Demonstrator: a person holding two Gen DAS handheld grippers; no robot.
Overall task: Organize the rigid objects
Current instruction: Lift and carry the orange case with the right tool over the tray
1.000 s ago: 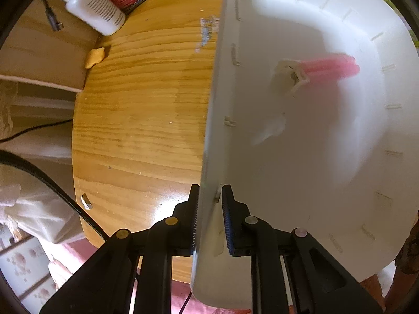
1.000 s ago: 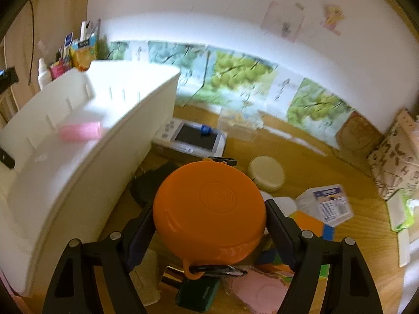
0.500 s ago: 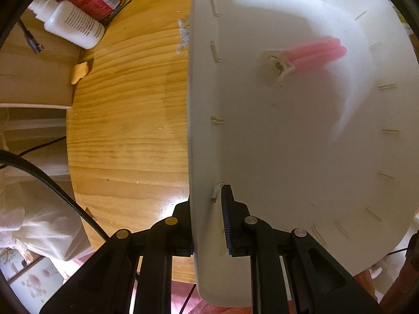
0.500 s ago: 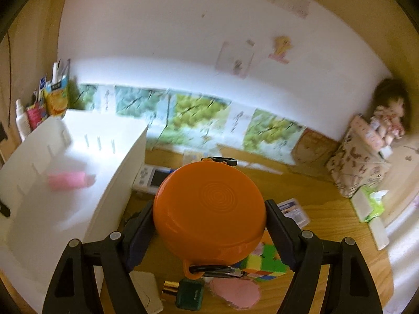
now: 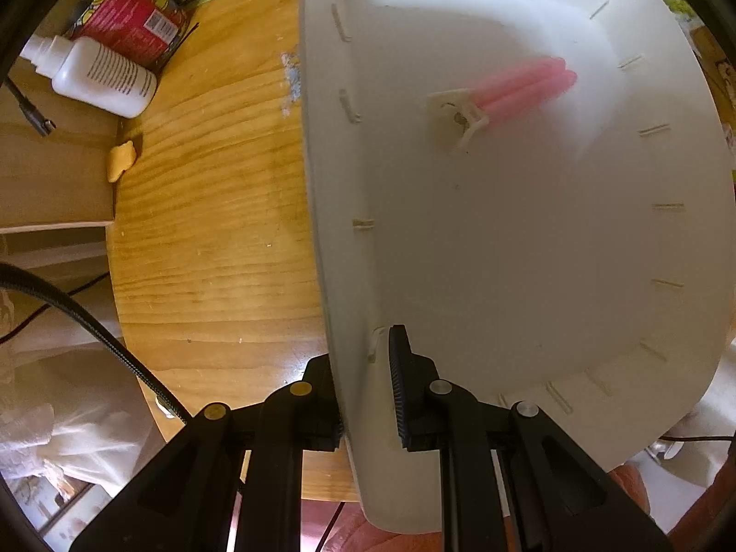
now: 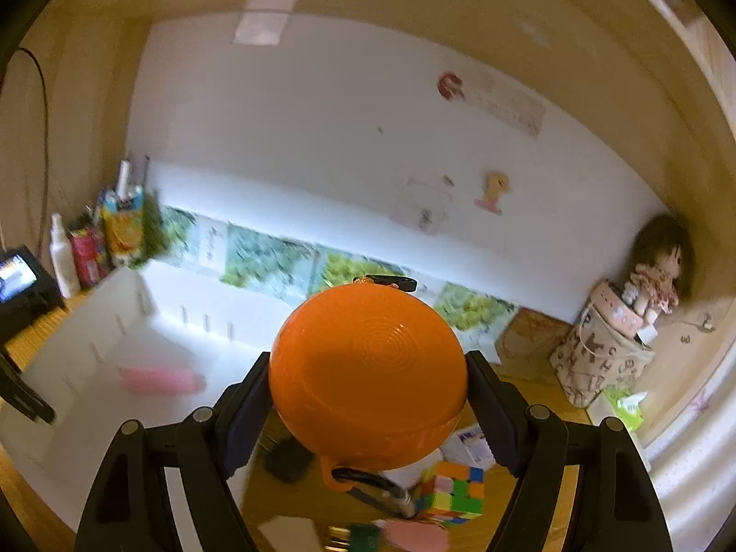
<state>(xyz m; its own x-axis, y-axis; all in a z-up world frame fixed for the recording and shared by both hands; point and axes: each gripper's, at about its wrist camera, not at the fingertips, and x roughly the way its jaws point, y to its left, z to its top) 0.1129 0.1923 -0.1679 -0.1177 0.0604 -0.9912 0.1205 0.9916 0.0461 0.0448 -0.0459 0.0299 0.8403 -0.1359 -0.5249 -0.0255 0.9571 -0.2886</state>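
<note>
My left gripper (image 5: 365,386) points straight down and is shut on the near wall of a white bin (image 5: 506,253). A pink object with a white end (image 5: 515,87) lies on the bin's floor. In the right wrist view the same white bin (image 6: 92,368) sits at the left, with the pink object (image 6: 158,379) inside it. My right gripper (image 6: 368,384) is shut on a round orange case (image 6: 368,368), its pads pressed on both sides. A black clip (image 6: 359,476) hangs from the case's orange loop.
On the wooden table (image 5: 207,230), a white bottle (image 5: 101,76) and a red pack (image 5: 133,18) lie left of the bin. A colour cube (image 6: 455,490), a paper card and small items lie below the orange case. A patterned bag with a doll (image 6: 653,276) stands at the right.
The right gripper rose with the orange case and tilted up, showing more wall. The left gripper rolled a little, so the bin turned in its view. Both grips held.
</note>
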